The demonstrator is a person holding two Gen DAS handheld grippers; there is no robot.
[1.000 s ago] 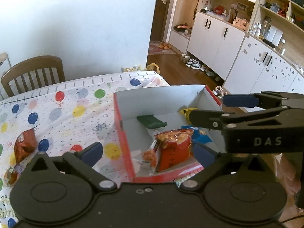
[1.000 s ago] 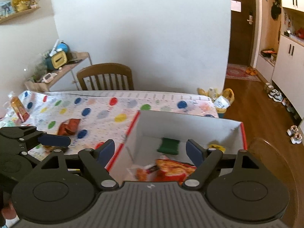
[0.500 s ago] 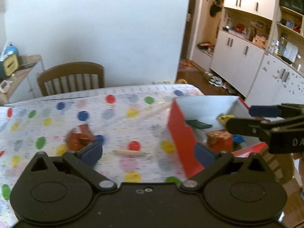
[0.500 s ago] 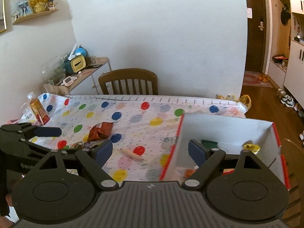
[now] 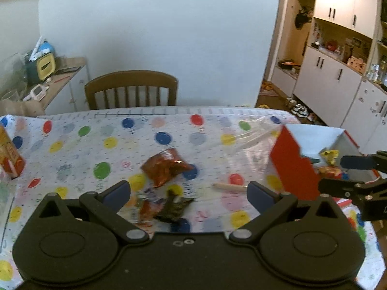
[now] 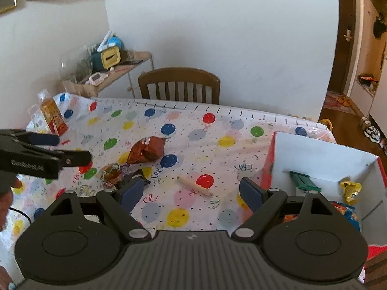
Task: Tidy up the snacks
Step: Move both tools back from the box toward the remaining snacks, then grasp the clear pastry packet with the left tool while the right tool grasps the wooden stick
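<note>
As both views swung off the red-walled cardboard box point(image 6: 271, 162) toward the tabletop, the left tool point(image 5: 188, 193) and right tool point(image 6: 191, 191) were released, empty; the crumpled red-brown snack packet point(image 5: 165, 166) lay unboxed, likely next.

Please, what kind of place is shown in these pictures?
Most likely the dining area of a home. A table under a balloon-print tablecloth has a wooden chair behind it, white cabinets line one wall, and shoes lie on the floor near them.
</note>
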